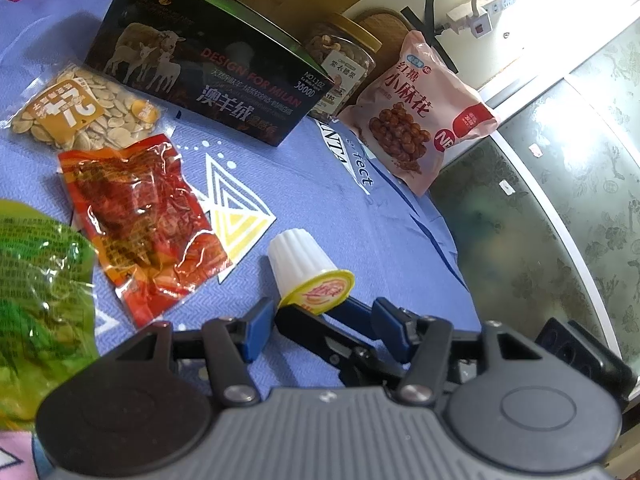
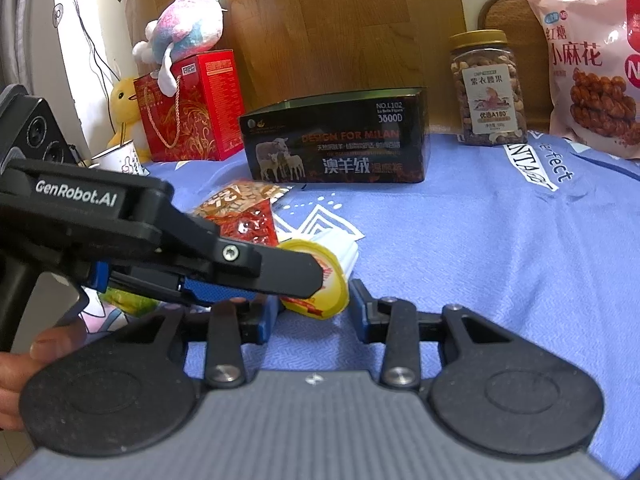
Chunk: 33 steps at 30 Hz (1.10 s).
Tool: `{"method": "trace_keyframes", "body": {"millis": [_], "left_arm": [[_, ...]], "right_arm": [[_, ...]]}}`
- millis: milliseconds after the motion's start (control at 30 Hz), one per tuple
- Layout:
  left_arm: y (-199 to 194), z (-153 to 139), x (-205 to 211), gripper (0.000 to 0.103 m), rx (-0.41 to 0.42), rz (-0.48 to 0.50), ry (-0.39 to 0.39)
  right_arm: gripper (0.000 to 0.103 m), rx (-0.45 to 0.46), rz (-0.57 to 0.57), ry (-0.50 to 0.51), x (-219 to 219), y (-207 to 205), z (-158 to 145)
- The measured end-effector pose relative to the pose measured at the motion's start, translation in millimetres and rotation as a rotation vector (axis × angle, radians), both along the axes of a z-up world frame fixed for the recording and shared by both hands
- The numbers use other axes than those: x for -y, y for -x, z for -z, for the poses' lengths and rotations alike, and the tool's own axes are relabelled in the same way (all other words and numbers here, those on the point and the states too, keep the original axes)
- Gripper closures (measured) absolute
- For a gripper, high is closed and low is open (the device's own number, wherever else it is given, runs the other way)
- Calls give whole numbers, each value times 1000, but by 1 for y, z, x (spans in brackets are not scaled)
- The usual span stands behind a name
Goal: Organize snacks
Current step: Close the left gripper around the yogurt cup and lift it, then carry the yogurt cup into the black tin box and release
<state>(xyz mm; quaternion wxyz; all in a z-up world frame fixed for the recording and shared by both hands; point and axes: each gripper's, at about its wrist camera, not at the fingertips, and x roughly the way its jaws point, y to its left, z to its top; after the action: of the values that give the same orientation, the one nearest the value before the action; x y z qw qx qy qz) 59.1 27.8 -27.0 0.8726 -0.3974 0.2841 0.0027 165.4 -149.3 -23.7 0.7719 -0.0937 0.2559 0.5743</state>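
Note:
A white ribbed jelly cup with a yellow lid (image 1: 303, 270) lies on its side on the blue cloth; it also shows in the right wrist view (image 2: 326, 276). My left gripper (image 1: 318, 322) is open, its blue fingertips either side of the cup's lid end. My right gripper (image 2: 314, 316) is open just behind the cup, crossing under the left gripper. Left of the cup lie a red snack packet (image 1: 140, 220), a pumpkin seed packet (image 1: 86, 110) and a green bag (image 1: 36, 300). A dark tin box (image 1: 208, 64) stands behind them.
A nut jar (image 2: 486, 88) and a pink twist-snack bag (image 2: 592, 68) stand at the back right. A red gift bag (image 2: 188, 108) with plush toys is back left. The cloth's right edge drops to a patterned floor (image 1: 560, 200).

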Motion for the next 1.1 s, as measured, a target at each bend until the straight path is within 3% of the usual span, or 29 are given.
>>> {"method": "trace_keyframes", "body": {"millis": [133, 300, 433, 533, 700, 900, 1100], "left_arm": [[-1, 0, 1, 50, -1, -4, -3], [-3, -2, 6, 60, -15, -24, -48], [1, -5, 4, 63, 3, -25, -30], [3, -10, 2, 64, 3, -25, -30], [19, -33, -14, 64, 75, -46, -25], [26, -71, -50, 64, 149, -115, -96], [-11, -88, -112, 64, 148, -212, -117]], "right_arm": [[61, 8, -4, 4, -1, 1, 0], [68, 18, -2, -7, 2, 2, -1], [69, 49, 3, -38, 6, 7, -5], [70, 0, 35, -58, 7, 8, -7], [72, -10, 18, -116, -5, 12, -31], [72, 118, -52, -171, -57, 17, -63], [72, 174, -87, -189, -132, -14, -73]]}}
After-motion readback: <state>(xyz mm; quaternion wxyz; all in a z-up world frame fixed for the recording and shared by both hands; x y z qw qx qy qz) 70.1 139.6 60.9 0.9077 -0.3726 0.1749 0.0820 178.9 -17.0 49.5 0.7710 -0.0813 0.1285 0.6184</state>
